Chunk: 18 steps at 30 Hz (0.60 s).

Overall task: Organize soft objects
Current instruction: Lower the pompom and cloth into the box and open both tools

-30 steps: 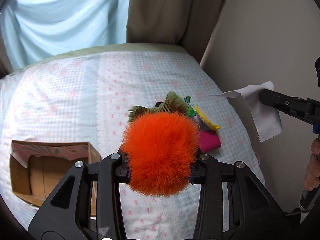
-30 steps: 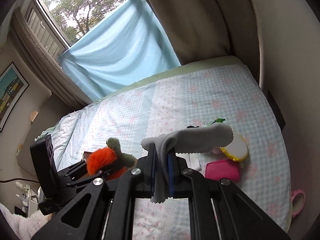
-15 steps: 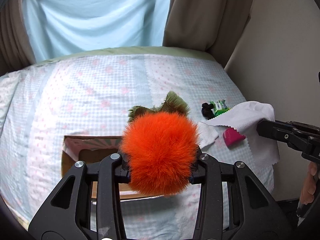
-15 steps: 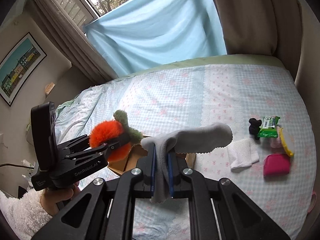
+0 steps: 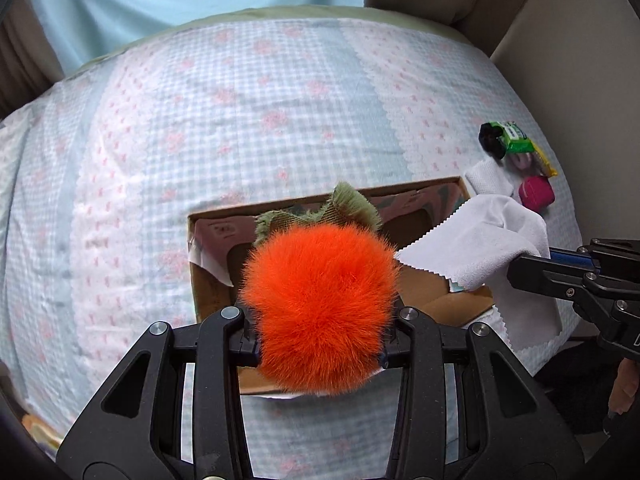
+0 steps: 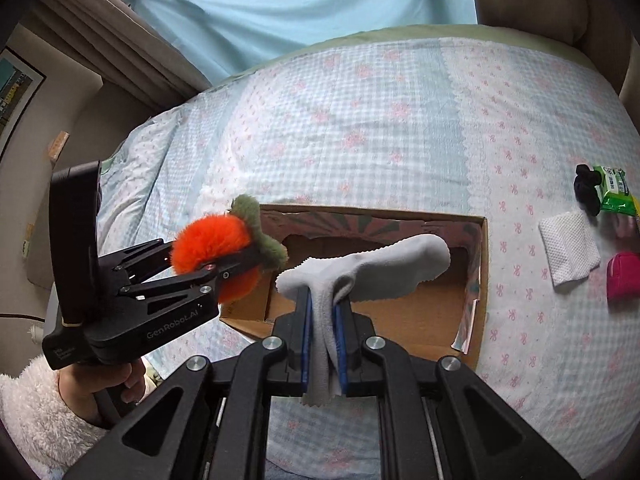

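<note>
Left wrist view shows one fluffy orange pompom toy [image 5: 320,308] with green felt leaves, clamped between the two fingers of the left gripper [image 5: 320,336], whose jaws stand partly apart and press into its fur on both sides. The toy hangs above one open cardboard box [image 5: 212,280] that lies on the bed [image 5: 200,120]. In the right wrist view the same toy [image 6: 212,248] sits over the box's left end, with the left gripper [image 6: 236,264] carried by a hand [image 6: 100,384] in a white fleecy sleeve [image 6: 36,412].

One grey cloth [image 6: 360,276] with zigzag-cut edges is pinched in the right gripper [image 6: 324,344], its jaws squeezed almost together on a fold of the fabric; the loose end drapes forward above the box [image 6: 476,280] interior. From the left wrist view the cloth [image 5: 480,248] spreads over the box's right corner, held by the right gripper [image 5: 532,268] coming in from the right.

Well apart from the box, near the bed's right edge, lies a small cluster: one white textured square pad [image 6: 568,248], one black soft item [image 6: 586,188], one green packet [image 6: 614,192], one pink pouch [image 6: 624,276], and one yellow-rimmed item [image 5: 544,160] partly hidden behind the others. One pale blue curtain [image 6: 300,4] hangs beyond the bed.
</note>
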Available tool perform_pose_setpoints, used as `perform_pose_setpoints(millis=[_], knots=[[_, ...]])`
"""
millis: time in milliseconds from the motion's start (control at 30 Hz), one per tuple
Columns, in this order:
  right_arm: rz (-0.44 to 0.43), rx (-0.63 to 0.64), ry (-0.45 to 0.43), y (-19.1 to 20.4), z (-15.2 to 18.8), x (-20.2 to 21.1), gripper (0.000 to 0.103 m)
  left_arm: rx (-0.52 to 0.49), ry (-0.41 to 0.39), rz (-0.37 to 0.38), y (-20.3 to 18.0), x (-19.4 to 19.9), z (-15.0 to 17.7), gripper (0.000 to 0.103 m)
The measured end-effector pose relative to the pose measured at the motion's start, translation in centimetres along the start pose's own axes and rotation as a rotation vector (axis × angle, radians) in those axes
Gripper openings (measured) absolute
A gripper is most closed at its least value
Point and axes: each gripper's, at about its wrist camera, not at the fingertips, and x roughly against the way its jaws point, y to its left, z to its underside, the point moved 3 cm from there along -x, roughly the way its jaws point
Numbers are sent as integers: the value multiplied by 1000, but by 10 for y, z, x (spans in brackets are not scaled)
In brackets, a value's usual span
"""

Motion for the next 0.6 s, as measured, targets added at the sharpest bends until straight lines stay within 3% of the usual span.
perform_pose_setpoints(millis=[233,500,567,600], knots=[[68,5,138,-9,-2,-60,10,38,150,27,31,-63,3,35],[105,58,205,-25,-7,-91,10,40,208,24,31,-101,-1,35],[100,74,218,-28,-7,-97,10,28,210,19,29,-104,-6,52],[112,89,228,-30,-6,-100,11,25,208,10,29,-105,-9,88]])
